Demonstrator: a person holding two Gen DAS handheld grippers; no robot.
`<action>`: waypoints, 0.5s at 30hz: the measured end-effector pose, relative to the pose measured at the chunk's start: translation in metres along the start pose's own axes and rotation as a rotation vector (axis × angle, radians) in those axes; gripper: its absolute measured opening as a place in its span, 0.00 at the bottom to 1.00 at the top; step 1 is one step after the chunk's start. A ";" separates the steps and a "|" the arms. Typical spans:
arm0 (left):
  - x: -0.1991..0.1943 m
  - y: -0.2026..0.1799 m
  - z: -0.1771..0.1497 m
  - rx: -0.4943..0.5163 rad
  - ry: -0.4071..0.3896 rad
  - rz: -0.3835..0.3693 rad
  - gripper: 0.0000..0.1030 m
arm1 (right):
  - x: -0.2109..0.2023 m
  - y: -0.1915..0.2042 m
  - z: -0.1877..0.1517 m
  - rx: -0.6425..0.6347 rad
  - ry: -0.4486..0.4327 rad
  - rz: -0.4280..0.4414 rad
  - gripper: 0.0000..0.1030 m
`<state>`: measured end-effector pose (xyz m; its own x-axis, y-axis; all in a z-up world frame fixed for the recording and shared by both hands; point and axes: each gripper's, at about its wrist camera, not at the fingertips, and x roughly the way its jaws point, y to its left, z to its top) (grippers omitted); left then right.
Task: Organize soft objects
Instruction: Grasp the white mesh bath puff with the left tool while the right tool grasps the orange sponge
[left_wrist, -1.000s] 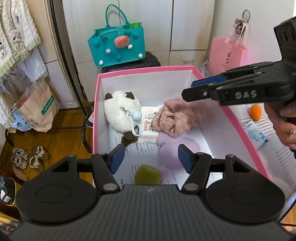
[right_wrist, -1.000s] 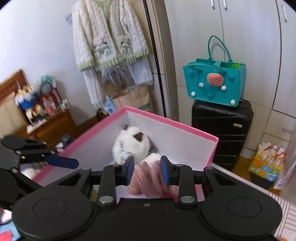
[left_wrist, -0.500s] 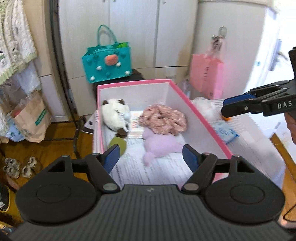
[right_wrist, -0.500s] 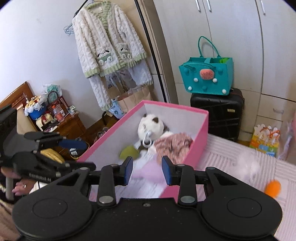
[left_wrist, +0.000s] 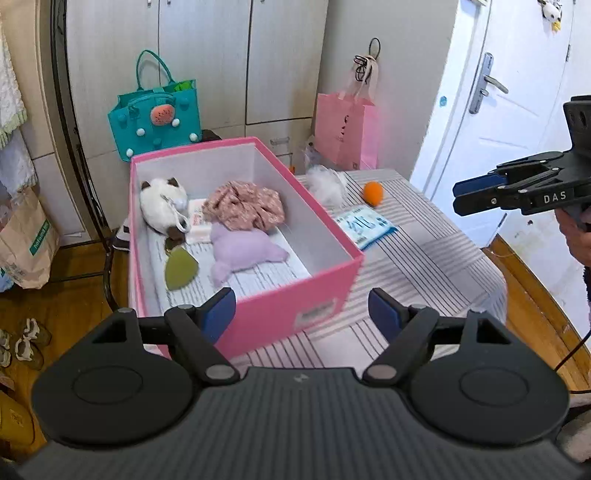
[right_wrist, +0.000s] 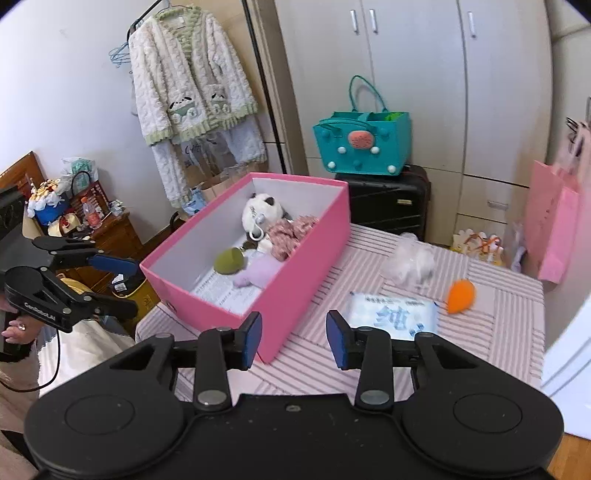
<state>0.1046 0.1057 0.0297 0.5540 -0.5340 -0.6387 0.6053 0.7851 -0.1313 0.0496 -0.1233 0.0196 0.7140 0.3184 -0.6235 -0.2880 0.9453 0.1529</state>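
A pink box (left_wrist: 295, 306) (right_wrist: 295, 266) stands on a striped table (left_wrist: 424, 258) (right_wrist: 491, 317). It holds a white plush cat (left_wrist: 162, 203) (right_wrist: 258, 218), a pink floral cloth (left_wrist: 243, 206) (right_wrist: 288, 236), a lilac plush (left_wrist: 240, 251) (right_wrist: 258, 273) and a green pad (left_wrist: 179, 267) (right_wrist: 229, 260). On the table lie a white fluffy ball (left_wrist: 327, 182) (right_wrist: 410, 264), an orange soft ball (left_wrist: 372, 192) (right_wrist: 460, 295) and a wipes pack (left_wrist: 364, 223) (right_wrist: 391, 314). My left gripper (left_wrist: 303, 314) is open and empty, in front of the box. My right gripper (right_wrist: 293, 341) is open and empty, over the table beside the box.
A teal bag (left_wrist: 155, 122) (right_wrist: 364, 147) sits on a black suitcase (right_wrist: 388, 199) behind the box. A pink paper bag (left_wrist: 347, 129) (right_wrist: 554, 221) hangs at the wall. A white door (left_wrist: 517, 92) is at the right. A cardigan (right_wrist: 188, 81) hangs on a rack.
Both grippers have drawn back and up from the box. The pink floral cloth now lies in the box, and the right gripper has opened wider.
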 end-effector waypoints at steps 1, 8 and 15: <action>-0.001 -0.005 -0.002 0.001 0.009 -0.009 0.76 | -0.003 -0.002 -0.004 0.004 0.001 -0.004 0.43; -0.009 -0.047 -0.013 0.044 0.048 -0.040 0.76 | -0.027 -0.010 -0.035 -0.011 0.001 -0.035 0.45; -0.002 -0.083 -0.014 0.105 0.082 -0.060 0.77 | -0.046 -0.029 -0.068 -0.008 -0.039 -0.092 0.50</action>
<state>0.0451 0.0460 0.0313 0.4686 -0.5483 -0.6927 0.6948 0.7130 -0.0944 -0.0186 -0.1699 -0.0080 0.7621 0.2333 -0.6040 -0.2255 0.9701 0.0901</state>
